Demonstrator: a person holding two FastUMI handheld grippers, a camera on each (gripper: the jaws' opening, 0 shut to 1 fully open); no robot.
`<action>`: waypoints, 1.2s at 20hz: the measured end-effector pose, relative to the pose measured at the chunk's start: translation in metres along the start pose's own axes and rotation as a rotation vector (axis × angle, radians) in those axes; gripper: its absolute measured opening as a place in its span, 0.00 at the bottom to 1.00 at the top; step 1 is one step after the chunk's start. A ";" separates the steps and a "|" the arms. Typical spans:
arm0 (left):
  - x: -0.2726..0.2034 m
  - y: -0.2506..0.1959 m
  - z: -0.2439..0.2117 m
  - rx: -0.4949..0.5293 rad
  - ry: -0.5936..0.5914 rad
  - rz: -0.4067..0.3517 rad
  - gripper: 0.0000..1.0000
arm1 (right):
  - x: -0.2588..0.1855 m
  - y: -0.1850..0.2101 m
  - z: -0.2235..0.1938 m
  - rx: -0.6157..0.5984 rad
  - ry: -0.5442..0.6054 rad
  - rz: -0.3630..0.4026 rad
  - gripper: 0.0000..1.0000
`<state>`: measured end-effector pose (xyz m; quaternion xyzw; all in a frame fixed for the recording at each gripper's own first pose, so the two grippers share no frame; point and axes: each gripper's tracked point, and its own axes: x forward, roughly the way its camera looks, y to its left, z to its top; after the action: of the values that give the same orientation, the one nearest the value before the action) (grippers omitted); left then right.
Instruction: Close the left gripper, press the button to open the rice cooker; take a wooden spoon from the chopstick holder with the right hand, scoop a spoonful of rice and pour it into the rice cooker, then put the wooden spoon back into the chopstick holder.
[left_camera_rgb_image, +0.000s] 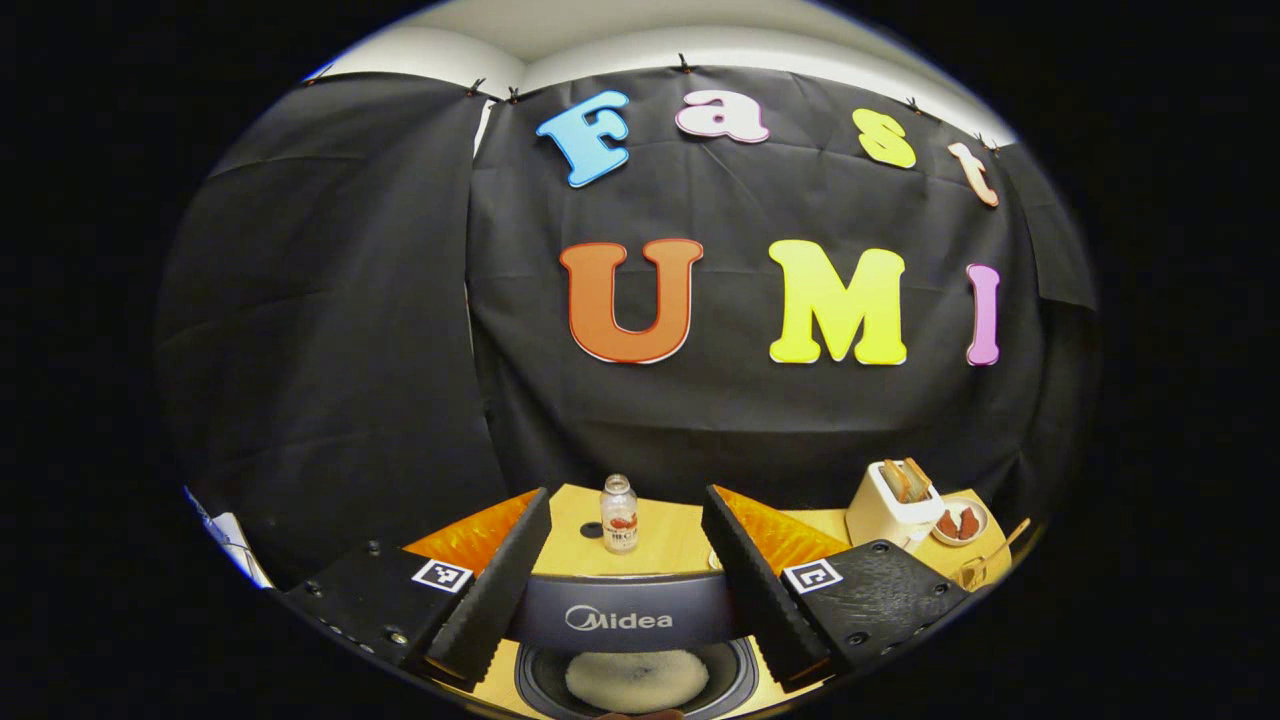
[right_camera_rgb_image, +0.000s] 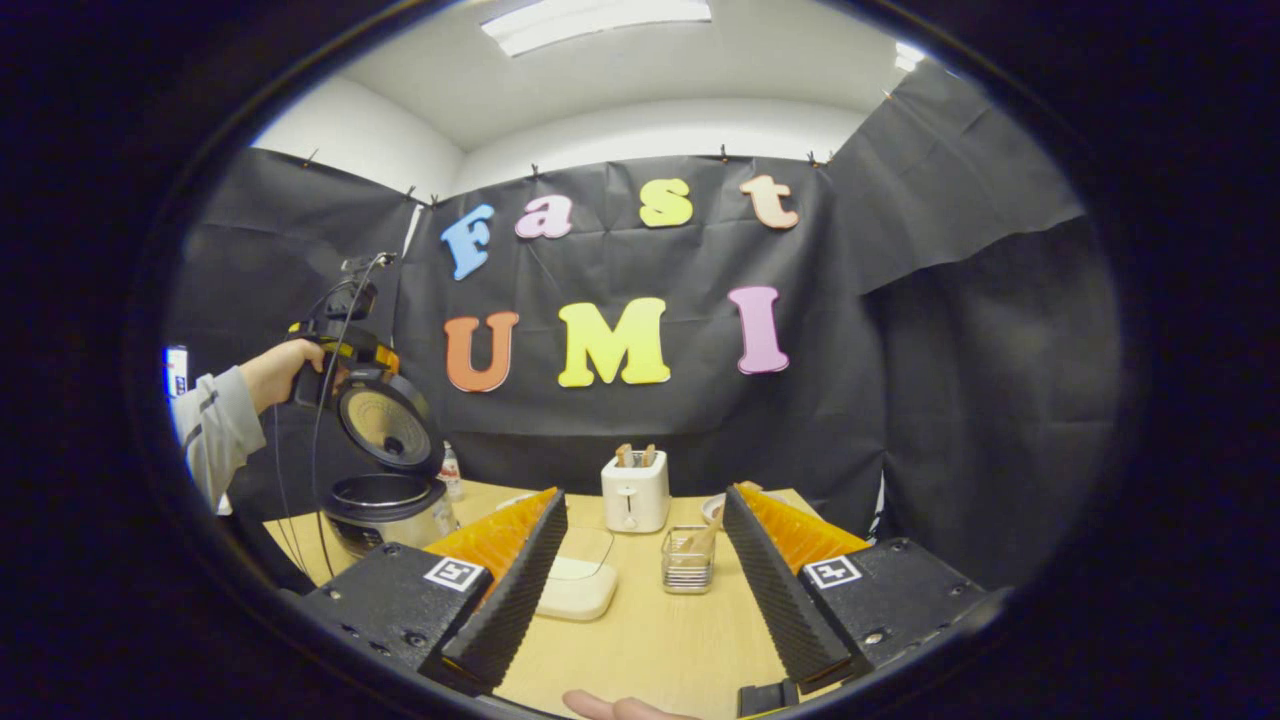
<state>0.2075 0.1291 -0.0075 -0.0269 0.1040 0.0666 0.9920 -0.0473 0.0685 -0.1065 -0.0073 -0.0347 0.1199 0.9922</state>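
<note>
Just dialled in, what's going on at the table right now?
The rice cooker stands with its lid up, rice in the pot. A hand holds the left gripper above it, fingers apart. The right gripper is open and empty, facing the chopstick holder with the spoon in it.

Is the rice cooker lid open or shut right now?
Open. In the right gripper view the rice cooker has its lid tilted up, the pot's rim exposed.

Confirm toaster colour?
White toaster, with toast in its slots; clearest in the right gripper view.
</note>
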 end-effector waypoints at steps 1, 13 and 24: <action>-0.006 -0.004 -0.015 0.002 0.038 -0.016 0.98 | -0.003 0.004 0.000 0.003 0.003 0.007 0.99; -0.061 -0.014 -0.126 -0.013 0.175 -0.063 0.94 | -0.051 0.063 0.031 -0.046 -0.036 0.107 1.00; -0.077 -0.014 -0.180 0.011 0.235 -0.069 0.93 | -0.056 0.099 0.027 -0.061 -0.036 0.168 1.00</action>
<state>0.0984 0.0929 -0.1670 -0.0325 0.2188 0.0285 0.9748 -0.1272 0.1516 -0.0856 -0.0384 -0.0552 0.2018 0.9771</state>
